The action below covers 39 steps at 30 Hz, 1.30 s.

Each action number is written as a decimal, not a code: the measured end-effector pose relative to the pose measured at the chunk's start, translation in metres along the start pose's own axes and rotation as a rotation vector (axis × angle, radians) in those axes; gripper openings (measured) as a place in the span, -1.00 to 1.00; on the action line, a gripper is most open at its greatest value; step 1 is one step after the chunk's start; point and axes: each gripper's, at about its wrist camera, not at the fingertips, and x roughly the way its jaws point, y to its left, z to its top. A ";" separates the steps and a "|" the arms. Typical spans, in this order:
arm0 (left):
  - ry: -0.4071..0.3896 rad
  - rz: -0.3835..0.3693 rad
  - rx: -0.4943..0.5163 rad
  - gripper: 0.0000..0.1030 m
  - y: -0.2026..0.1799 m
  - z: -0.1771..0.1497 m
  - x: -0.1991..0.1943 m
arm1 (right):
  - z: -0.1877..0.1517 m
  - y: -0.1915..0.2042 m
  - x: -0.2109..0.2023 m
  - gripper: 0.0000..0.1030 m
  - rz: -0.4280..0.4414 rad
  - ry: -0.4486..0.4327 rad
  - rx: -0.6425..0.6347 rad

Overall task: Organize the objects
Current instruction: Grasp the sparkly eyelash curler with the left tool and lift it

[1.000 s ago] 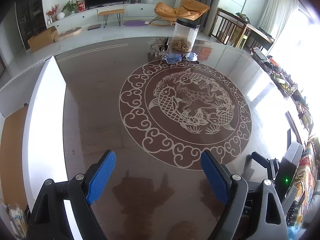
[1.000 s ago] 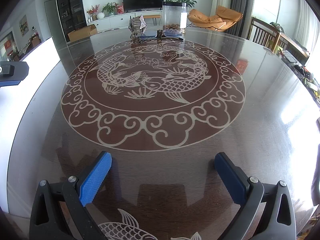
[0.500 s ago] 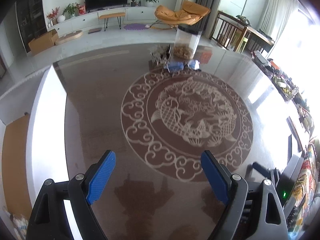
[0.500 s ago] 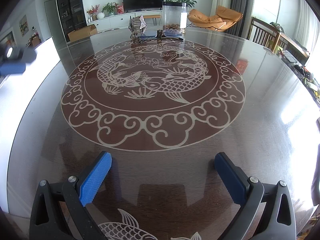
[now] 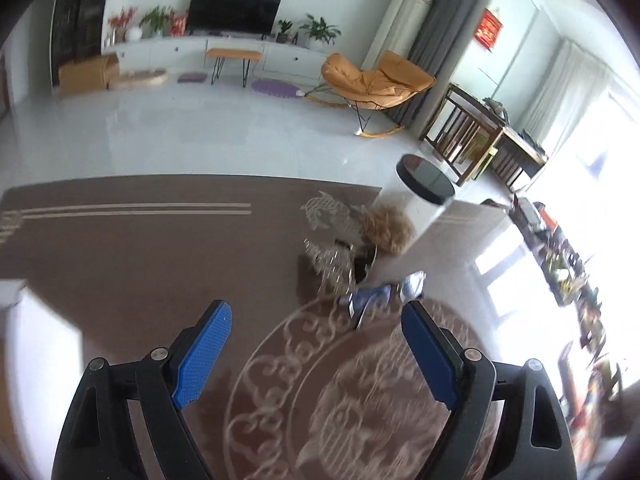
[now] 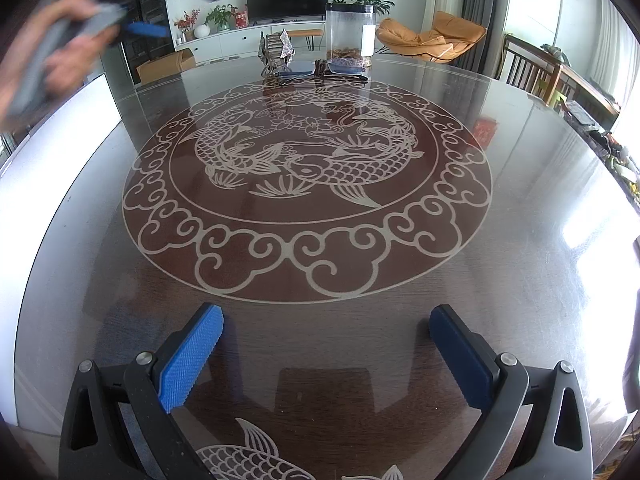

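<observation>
Vs. a sec earlier, the left gripper [image 5: 316, 346] had swept fwd across the table [image 6: 520, 208] toward the far cluster: in the left wrist view the clear canister [image 5: 424, 216] sat much closer and larger, seen from above onto its black lid, and the whole view was motion-blurred. Fish medallion [image 6: 308, 168] had slid down under the fingers. In the right wrist view the person's hand [image 6: 52, 52] w/ the left gripper had come in at top-left, blurred, where only a bit of the blue pad showed before. Right gripper [image 6: 326, 354] view was unchanged; table pattern sat at the same spot.

Fingers: left gripper's two blue pads stood wide apart, nothing betw. them. Right gripper's pads also wide apart, empty, over bare table.

Counts: 2 grippers, 4 blue pads. 1 canister w/ brown contents at the bottom. 1 silvery fish-shaped ornament [image 6: 276, 50] just left of the canister. 1 pair of glasses w/ blue lenses [image 5: 380, 294] lying in front of the canister, near side. All three sat grouped at the table's far edge, well apart from the right gripper, near the left one. 1 orange lounge chair [image 5: 376, 80] and 1 TV [image 5: 234, 10] in the room behind.
</observation>
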 end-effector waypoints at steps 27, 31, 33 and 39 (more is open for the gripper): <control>0.086 0.182 -0.050 0.03 -0.002 -0.052 0.083 | 0.005 0.003 0.004 1.00 0.007 0.003 -0.007; 0.029 0.249 -0.123 0.03 0.020 -0.117 0.023 | 0.005 0.003 0.004 1.00 0.007 0.003 -0.006; -0.011 0.253 -0.190 0.03 0.028 -0.145 0.000 | 0.005 0.003 0.004 1.00 0.007 0.003 -0.006; -0.054 0.295 -0.081 0.03 0.014 -0.213 -0.043 | 0.005 0.005 0.005 1.00 0.012 0.001 -0.011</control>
